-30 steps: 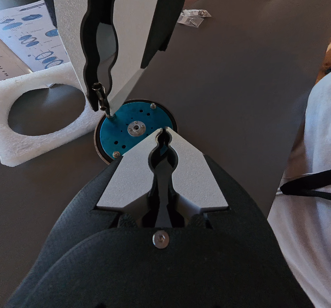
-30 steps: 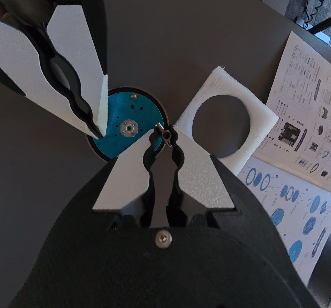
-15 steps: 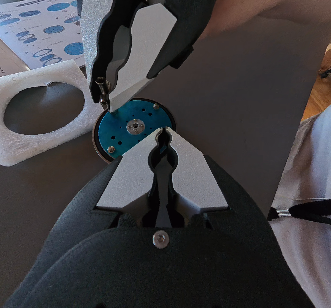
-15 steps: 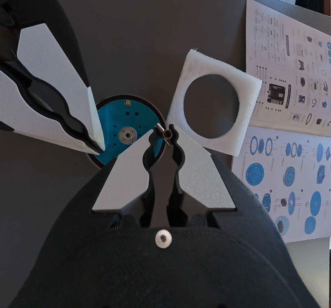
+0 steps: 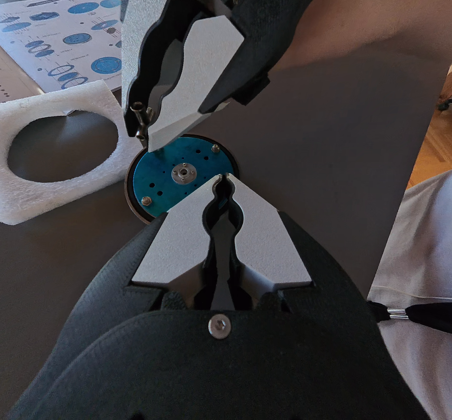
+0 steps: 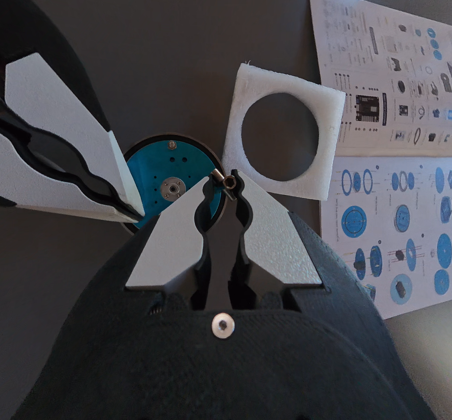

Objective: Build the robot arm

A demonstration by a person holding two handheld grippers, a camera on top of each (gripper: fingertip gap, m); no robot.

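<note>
Two grippers over blue disc (image 5: 166, 178), right gripper (image 6: 223, 180) pinching small metal socket tool (image 6: 226, 184), left gripper (image 5: 223, 176) fingers together, disc partly hidden.

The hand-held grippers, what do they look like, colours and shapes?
Both match. Each hand-held gripper, left and right, has a black textured body with one silver screw, and two pale grey, wedge-shaped fingers with wavy black inner pads. The person wears a light top with a black strap.

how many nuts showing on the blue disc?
2 on the blue disc: nut at the far rim, nut at the near-left rim. A third may be hidden under the right hand-held gripper, whose small metal wrench meets the disc.
</note>
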